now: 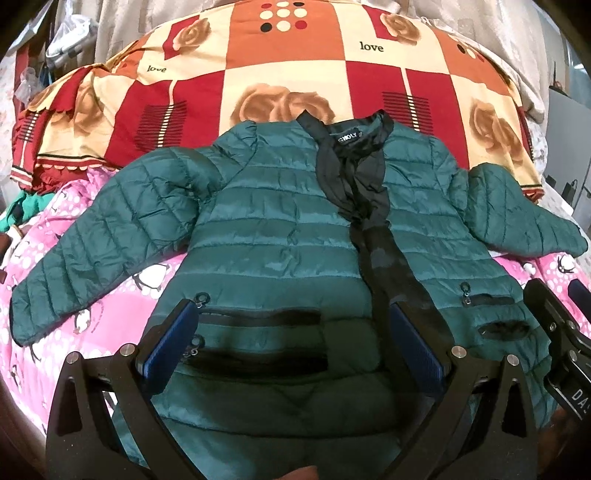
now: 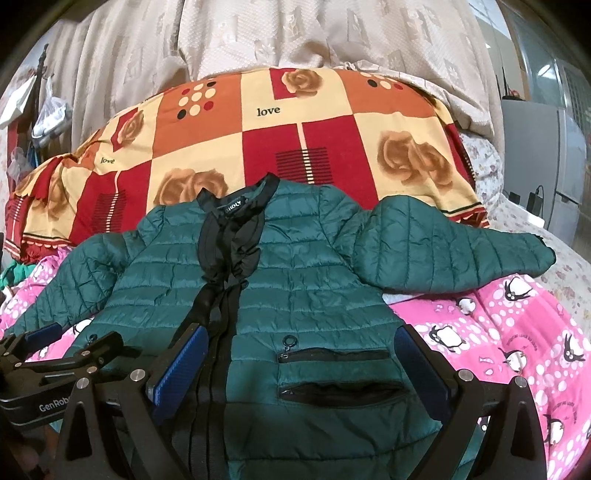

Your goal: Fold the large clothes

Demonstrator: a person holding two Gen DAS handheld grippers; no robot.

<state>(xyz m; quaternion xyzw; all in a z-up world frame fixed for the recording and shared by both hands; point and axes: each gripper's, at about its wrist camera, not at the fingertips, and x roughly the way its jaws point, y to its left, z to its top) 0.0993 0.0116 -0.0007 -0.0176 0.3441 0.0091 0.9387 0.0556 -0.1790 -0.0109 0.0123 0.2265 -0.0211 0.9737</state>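
A dark green quilted jacket [image 1: 280, 229] [image 2: 306, 280] lies front up on the bed, collar far from me, black zipper placket down its middle and both sleeves spread outward. My left gripper [image 1: 295, 339] hovers open over the jacket's lower left panel by its two zip pockets, with nothing between its blue pads. My right gripper [image 2: 301, 363] hangs open over the lower right panel, its pads either side of the two pockets there. In each wrist view the other gripper shows at the frame's edge, close beside.
A pink penguin-print sheet [image 2: 498, 332] covers the bed under the jacket. A folded red, orange and cream rose quilt [image 1: 295, 74] lies behind the collar. Curtains [image 2: 295, 33] hang at the back; clutter sits at far left, a grey appliance [image 2: 535, 155] at right.
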